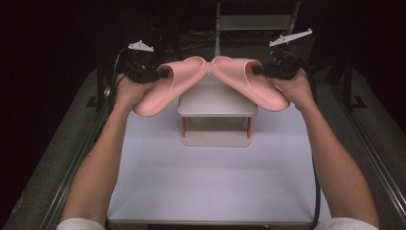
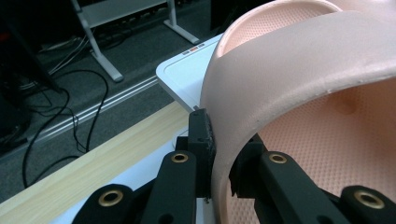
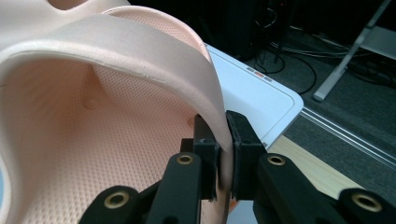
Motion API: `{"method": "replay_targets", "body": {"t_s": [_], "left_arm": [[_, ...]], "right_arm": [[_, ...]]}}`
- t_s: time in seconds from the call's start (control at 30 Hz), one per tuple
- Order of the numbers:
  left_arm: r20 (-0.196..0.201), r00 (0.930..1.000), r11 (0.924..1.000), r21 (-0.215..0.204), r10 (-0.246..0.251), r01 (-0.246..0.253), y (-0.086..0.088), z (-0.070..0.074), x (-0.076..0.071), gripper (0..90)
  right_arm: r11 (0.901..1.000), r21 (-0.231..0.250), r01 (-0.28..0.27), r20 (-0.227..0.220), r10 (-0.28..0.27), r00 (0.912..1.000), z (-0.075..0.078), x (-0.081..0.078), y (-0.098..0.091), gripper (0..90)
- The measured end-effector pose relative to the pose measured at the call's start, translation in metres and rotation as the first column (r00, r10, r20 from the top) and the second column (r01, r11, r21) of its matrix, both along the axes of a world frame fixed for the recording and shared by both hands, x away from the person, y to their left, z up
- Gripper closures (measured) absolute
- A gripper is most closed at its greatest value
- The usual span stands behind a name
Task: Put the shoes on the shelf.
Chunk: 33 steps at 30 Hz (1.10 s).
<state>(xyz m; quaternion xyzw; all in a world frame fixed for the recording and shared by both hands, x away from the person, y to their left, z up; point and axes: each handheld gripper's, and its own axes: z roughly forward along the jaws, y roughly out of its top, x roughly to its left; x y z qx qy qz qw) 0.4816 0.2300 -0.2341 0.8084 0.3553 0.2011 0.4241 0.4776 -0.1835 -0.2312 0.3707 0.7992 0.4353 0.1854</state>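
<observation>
**Two pink slippers, one in each hand-held gripper**

We are holding a pink slipper in each hand above the small shelf [image 1: 218, 103] that stands on the white tabletop [image 1: 210, 182]. The left slipper [image 1: 167, 88] and the right slipper [image 1: 253, 86] are meeting toe to toe over the shelf, heels sloping down and outward. Our left hand-held gripper [image 1: 160, 74] is pinching the strap [image 2: 299, 60] of its slipper at the edge, one jaw outside and one inside. The right hand-held gripper [image 1: 256, 70] is pinching the other strap [image 3: 154, 51] likewise.

We are judging these as light foam: soft, bending under pressure, with a dimpled footbed. The strap edge is thin enough for the jaws, but a hanging slipper may swing or slip.
</observation>
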Motion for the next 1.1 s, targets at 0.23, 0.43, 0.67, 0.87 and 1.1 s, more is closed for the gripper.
{"method": "replay_targets", "body": {"t_s": [0.23, 0.43, 0.67, 0.87, 1.1], "left_arm": [[-0.012, 0.9997, 0.9997, 0.017, 0.019, -0.019, -0.009, -0.002, 0.008, 80.8], [-0.024, 0.9990, 0.9991, 0.019, 0.037, -0.037, -0.015, -0.004, 0.013, 80.7], [-0.025, 0.9991, 0.9991, 0.024, 0.034, -0.034, -0.028, -0.001, 0.015, 75.9], [-0.028, 0.9987, 0.9991, -0.007, 0.043, -0.043, -0.035, 0.001, 0.017, 74.5], [-0.048, 0.9969, 0.9980, -0.009, 0.062, -0.063, -0.046, -0.005, 0.021, 71.2]], "right_arm": [[0.9995, 0.002, 0.030, -0.004, -0.030, 0.9995, -0.004, 0.005, 0.001, 82.8], [0.9984, -0.003, 0.056, -0.008, -0.056, 0.9984, -0.007, 0.009, 0.001, 82.8], [0.9962, 0.003, 0.087, -0.020, -0.087, 0.9960, -0.011, 0.014, 0.000, 81.6], [0.9928, 0.044, 0.112, -0.037, -0.110, 0.9932, -0.011, 0.016, -0.003, 80.9], [0.9919, 0.026, 0.124, -0.050, -0.123, 0.9912, -0.013, 0.016, -0.001, 78.3]]}}
